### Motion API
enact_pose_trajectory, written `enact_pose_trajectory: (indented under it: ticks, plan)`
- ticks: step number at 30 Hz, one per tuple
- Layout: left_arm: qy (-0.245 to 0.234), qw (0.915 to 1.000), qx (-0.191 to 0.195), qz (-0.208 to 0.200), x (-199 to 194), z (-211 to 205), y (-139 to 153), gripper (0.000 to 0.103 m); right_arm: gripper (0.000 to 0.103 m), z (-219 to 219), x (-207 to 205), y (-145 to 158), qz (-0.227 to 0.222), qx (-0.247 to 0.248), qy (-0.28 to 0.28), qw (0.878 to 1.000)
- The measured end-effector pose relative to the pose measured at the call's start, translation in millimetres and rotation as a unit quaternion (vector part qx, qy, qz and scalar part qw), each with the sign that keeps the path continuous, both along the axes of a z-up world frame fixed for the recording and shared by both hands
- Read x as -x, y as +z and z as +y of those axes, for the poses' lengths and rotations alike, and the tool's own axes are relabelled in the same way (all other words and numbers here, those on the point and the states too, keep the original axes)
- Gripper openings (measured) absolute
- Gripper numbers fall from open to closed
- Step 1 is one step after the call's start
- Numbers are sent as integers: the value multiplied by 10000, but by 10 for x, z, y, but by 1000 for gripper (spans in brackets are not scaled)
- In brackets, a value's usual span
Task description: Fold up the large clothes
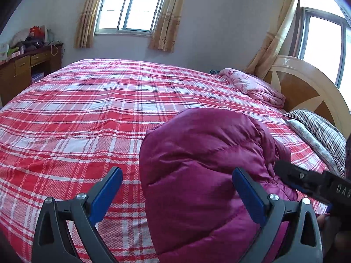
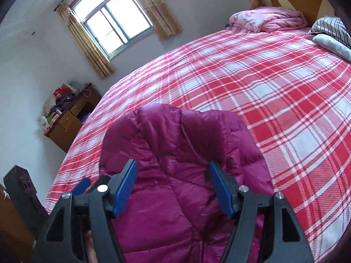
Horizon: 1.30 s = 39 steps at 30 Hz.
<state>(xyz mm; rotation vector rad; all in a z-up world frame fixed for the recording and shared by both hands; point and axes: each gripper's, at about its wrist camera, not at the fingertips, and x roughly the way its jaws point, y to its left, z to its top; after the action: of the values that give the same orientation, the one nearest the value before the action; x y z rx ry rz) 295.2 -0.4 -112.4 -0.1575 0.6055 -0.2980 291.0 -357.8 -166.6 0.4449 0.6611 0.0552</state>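
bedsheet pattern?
Red, pink and white plaid on the bedsheet; clearest in the left wrist view.

Black tongs (image 1: 177, 175), blue ribbed pads (image 2: 126, 188), silver screws

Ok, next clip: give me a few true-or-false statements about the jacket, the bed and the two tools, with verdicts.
1. The magenta puffer jacket lies on a red plaid bedspread. True.
2. The left tool is clamped shut on the jacket. False: its jaws stand wide open, gripping nothing.
3. A pink quilt sits near the headboard. True.
4. The curtains are drawn across the window. False: they hang at its sides.
5. The right tool has jacket fabric between its open fingers. True.
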Motion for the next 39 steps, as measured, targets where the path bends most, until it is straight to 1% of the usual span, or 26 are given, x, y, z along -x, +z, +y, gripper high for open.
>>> enact_pose_trajectory:
  ticks: [3,5,7,10,12,16,23,25,28,30,32,34,35,37,39]
  plan:
    - [64,9997,-226,95,-88,-158,-26,100,71,-67,-10,-93,62,84,-58,9999]
    - [72,9989,-442,126,-111,-271,-54,100,71,-97,15,-125,53,90,-85,9999]
    - [43,9982,-580,135,-117,-352,-88,100,71,-120,23,-169,47,149,-87,9998]
    - [-37,9968,-752,267,-148,-450,-166,100,71,-135,23,-251,92,202,-93,9997]
    - [-105,9961,-790,370,-176,-484,-231,100,71,-167,15,-298,112,162,-98,9998]
    - [-139,9962,-704,491,-201,-493,-331,100,71,-198,12,-390,171,181,-84,9997]
    - [-163,9961,-669,552,-201,-502,-410,101,73,-176,10,-456,203,257,-76,9994]
    - [-30,9956,-679,647,-167,-476,-360,101,73,-173,7,-482,192,275,-72,9994]
    - [439,9929,-731,829,-77,-437,-203,101,74,-169,15,-500,180,278,-98,9994]
    - [685,9908,-641,978,-57,-408,-107,101,75,-174,14,-505,190,268,-115,9994]
    - [789,9891,-548,1120,-76,-413,-55,101,75,-181,26,-507,186,263,-129,9994]
    - [924,9866,-633,1190,-103,-459,-70,101,75,-199,31,-509,181,230,-153,9995]
    - [1014,9842,-803,1206,-125,-508,-111,101,76,-205,35,-505,169,216,-184,9995]
    - [1024,9810,-1081,1247,-181,-578,-245,101,76,-225,82,-507,127,224,-315,9992]
    - [1050,9810,-1127,1177,-171,-601,-331,102,77,-252,107,-510,113,221,-419,9988]
